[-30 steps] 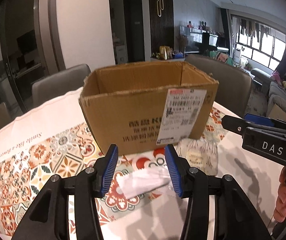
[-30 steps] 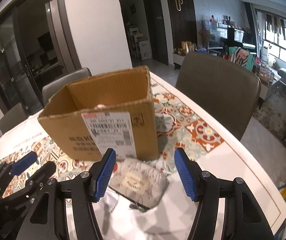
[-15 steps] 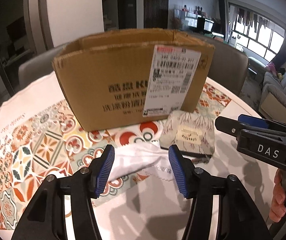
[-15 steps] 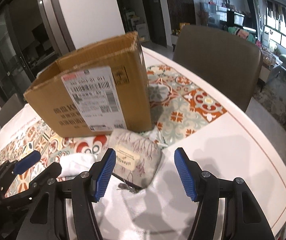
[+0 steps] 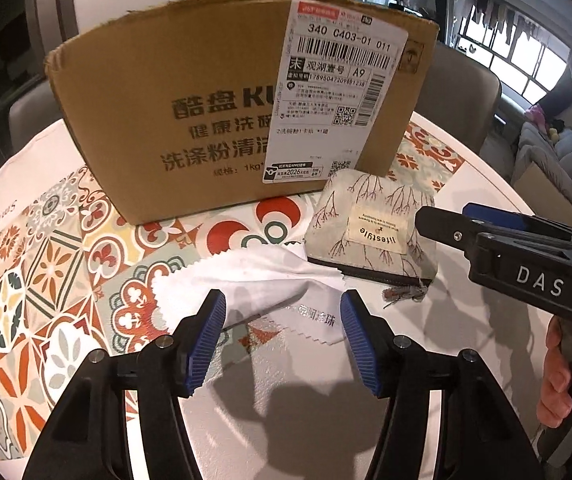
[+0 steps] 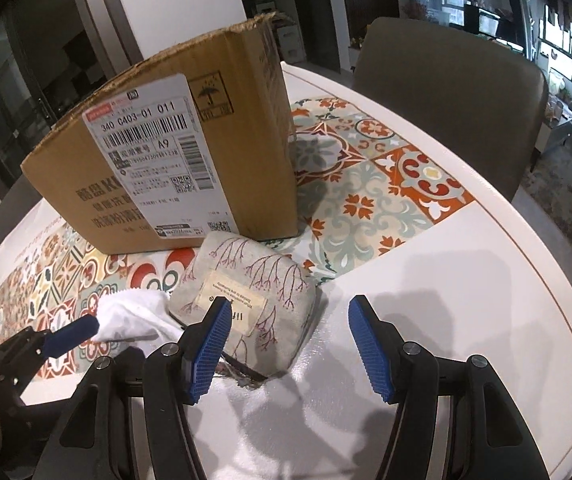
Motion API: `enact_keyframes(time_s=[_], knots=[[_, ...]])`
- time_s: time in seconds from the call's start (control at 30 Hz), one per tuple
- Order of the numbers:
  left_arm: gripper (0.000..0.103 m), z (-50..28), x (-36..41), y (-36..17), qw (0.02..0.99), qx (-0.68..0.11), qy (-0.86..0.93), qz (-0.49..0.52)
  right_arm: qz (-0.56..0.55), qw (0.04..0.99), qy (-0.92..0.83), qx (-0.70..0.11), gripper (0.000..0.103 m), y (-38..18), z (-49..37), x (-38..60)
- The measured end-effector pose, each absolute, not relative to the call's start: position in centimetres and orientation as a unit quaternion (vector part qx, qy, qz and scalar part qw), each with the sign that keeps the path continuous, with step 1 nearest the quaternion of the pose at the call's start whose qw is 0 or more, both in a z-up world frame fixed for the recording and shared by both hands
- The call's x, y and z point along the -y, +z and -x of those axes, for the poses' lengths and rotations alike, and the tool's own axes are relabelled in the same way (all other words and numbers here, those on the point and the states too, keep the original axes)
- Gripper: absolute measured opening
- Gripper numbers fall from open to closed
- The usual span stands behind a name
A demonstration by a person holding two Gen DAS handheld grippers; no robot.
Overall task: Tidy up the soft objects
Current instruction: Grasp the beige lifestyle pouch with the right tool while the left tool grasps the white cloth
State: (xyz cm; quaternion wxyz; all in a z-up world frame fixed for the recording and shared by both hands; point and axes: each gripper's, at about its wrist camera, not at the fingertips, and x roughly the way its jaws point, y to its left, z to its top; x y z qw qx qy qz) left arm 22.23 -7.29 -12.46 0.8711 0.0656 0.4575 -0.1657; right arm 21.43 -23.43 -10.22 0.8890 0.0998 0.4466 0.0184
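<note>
- The cardboard box [image 5: 221,116] stands upright on the table [image 6: 466,280], its front face carrying a white shipping label [image 5: 338,80]; it serves as the landmark here.
- A fabric pouch [image 5: 374,228] printed with branch motifs lies just in front of the box's right front corner, close against it, with a small cream patch sewn on top.
- A white cloth [image 5: 261,288] with zigzag edges lies in front of the box, its right edge touching or slipping under the pouch's near left side.
- The left gripper [image 5: 283,328] sits in front of the box with its blue pads spread wide on either side of the cloth, pinching nothing.
- The right gripper [image 6: 290,340] is also spread apart in front of the box; its left finger overlaps the pouch, the right one hangs over bare white tabletop.
- A patterned tile mat [image 6: 366,184] lies under the box.
</note>
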Motion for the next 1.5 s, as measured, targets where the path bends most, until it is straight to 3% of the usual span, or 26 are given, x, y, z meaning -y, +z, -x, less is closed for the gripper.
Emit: enact_keyframes(time_s=[0.7,0.77,0.8,0.83,1.03,1.1,1.27,1.5], knots=[[0.062,-24.4,7.1,-14.6,0.862,-0.476,-0.162,-0.061,-0.103,0.874,0.045,-0.473,0.062,-12.8,-24.4,23.3],[0.061,-24.4,7.0,-14.6,0.864,-0.472,-0.163,-0.060,-0.102,0.875,0.043,-0.472,0.060,-12.8,-24.3,23.3],[0.060,-24.3,7.0,-14.6,0.865,-0.470,-0.163,-0.060,-0.103,0.875,0.044,-0.471,0.053,-12.9,-24.3,23.3],[0.059,-24.4,7.2,-14.7,0.866,-0.469,-0.162,-0.062,-0.104,0.875,0.046,-0.471,0.043,-12.9,-24.3,23.2],[0.041,-24.0,6.6,-14.6,0.873,-0.457,-0.155,-0.066,-0.085,0.878,0.034,-0.469,0.023,-12.8,-23.8,23.0],[0.029,-23.9,6.5,-14.5,0.873,-0.456,-0.158,-0.064,-0.084,0.879,0.031,-0.469,0.020,-12.6,-23.5,22.9],[0.014,-23.8,5.9,-14.2,0.872,-0.460,-0.161,-0.049,-0.080,0.882,0.025,-0.463,0.017,-11.9,-22.6,22.6],[0.012,-22.7,5.1,-13.1,0.873,-0.457,-0.165,-0.037,-0.064,0.892,0.022,-0.447,0.016,-10.6,-21.2,21.8]])
